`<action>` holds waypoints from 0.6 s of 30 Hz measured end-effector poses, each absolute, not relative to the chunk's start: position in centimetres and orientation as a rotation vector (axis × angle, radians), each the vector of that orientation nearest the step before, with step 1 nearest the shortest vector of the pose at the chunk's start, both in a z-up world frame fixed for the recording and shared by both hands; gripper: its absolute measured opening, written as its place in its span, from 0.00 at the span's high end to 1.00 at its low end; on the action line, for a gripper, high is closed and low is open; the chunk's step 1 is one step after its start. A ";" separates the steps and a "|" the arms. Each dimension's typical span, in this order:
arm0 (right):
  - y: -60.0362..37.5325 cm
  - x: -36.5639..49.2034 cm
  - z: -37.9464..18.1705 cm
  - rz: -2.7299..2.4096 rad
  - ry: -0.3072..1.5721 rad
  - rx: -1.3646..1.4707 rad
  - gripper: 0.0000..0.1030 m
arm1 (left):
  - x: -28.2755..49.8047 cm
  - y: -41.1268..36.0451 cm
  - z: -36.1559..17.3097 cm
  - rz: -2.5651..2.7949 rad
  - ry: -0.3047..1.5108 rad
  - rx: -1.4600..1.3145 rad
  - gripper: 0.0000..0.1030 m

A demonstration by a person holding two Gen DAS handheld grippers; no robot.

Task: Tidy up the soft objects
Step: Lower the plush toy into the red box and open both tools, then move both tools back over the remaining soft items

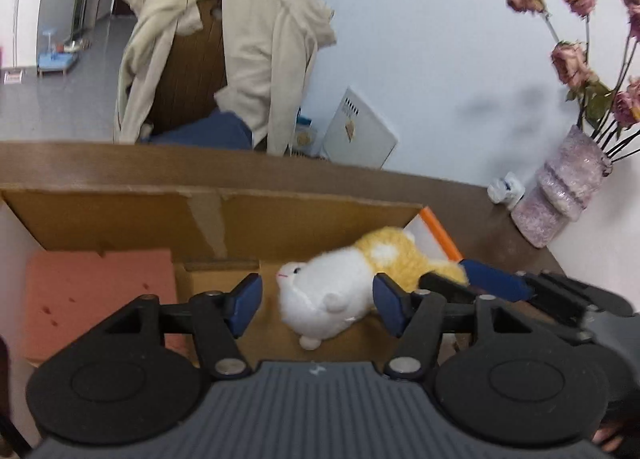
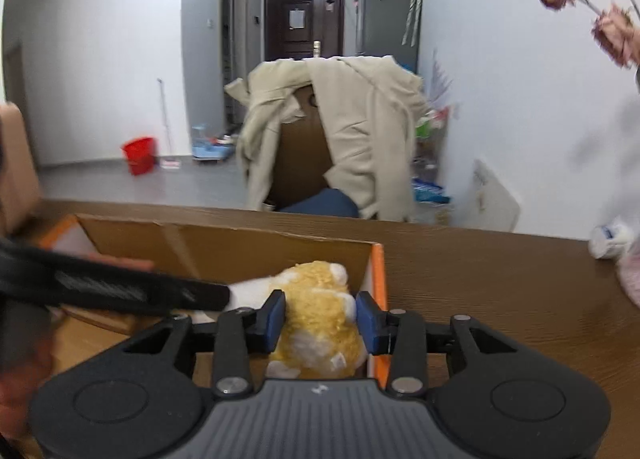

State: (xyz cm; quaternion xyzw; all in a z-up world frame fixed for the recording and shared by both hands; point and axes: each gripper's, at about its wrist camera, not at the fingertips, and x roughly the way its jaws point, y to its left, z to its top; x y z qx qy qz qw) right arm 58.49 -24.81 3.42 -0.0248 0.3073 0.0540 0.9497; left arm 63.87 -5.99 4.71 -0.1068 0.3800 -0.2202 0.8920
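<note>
Low in the left wrist view, the left gripper (image 1: 318,299) has its blue pads apart around a fluffy white-and-yellow plush toy (image 1: 340,291) inside a cardboard box (image 1: 200,215) — a flat pink foam block (image 1: 96,299) lies at lower left. Only the right wrist view shows the right gripper (image 2: 320,319) squeezing the toy's yellow back (image 2: 320,323).

Each claw, the left claw (image 1: 318,301) and the right claw (image 2: 320,323), is built alike: a dark grey ribbed body bearing a small white mark, two round black discs at its sides, black linkage arms with silver pivot screws, and blue pads (image 1: 246,301) on the fingers.
</note>
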 end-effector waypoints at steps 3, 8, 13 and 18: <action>-24.0 57.7 3.8 0.070 0.624 -0.119 0.63 | 62.1 -4.9 7.2 -0.424 0.730 -0.193 0.37; -24.7 55.8 7.2 0.063 0.570 -0.097 0.63 | 57.6 -2.4 12.5 -0.392 0.634 -0.131 0.31; -26.4 50.9 13.8 0.079 0.468 -0.102 0.52 | 51.7 -0.1 17.7 -0.362 0.549 -0.074 0.25; -27.9 44.4 19.6 0.103 0.389 -0.099 0.41 | 45.0 1.7 21.6 -0.344 0.461 -0.058 0.17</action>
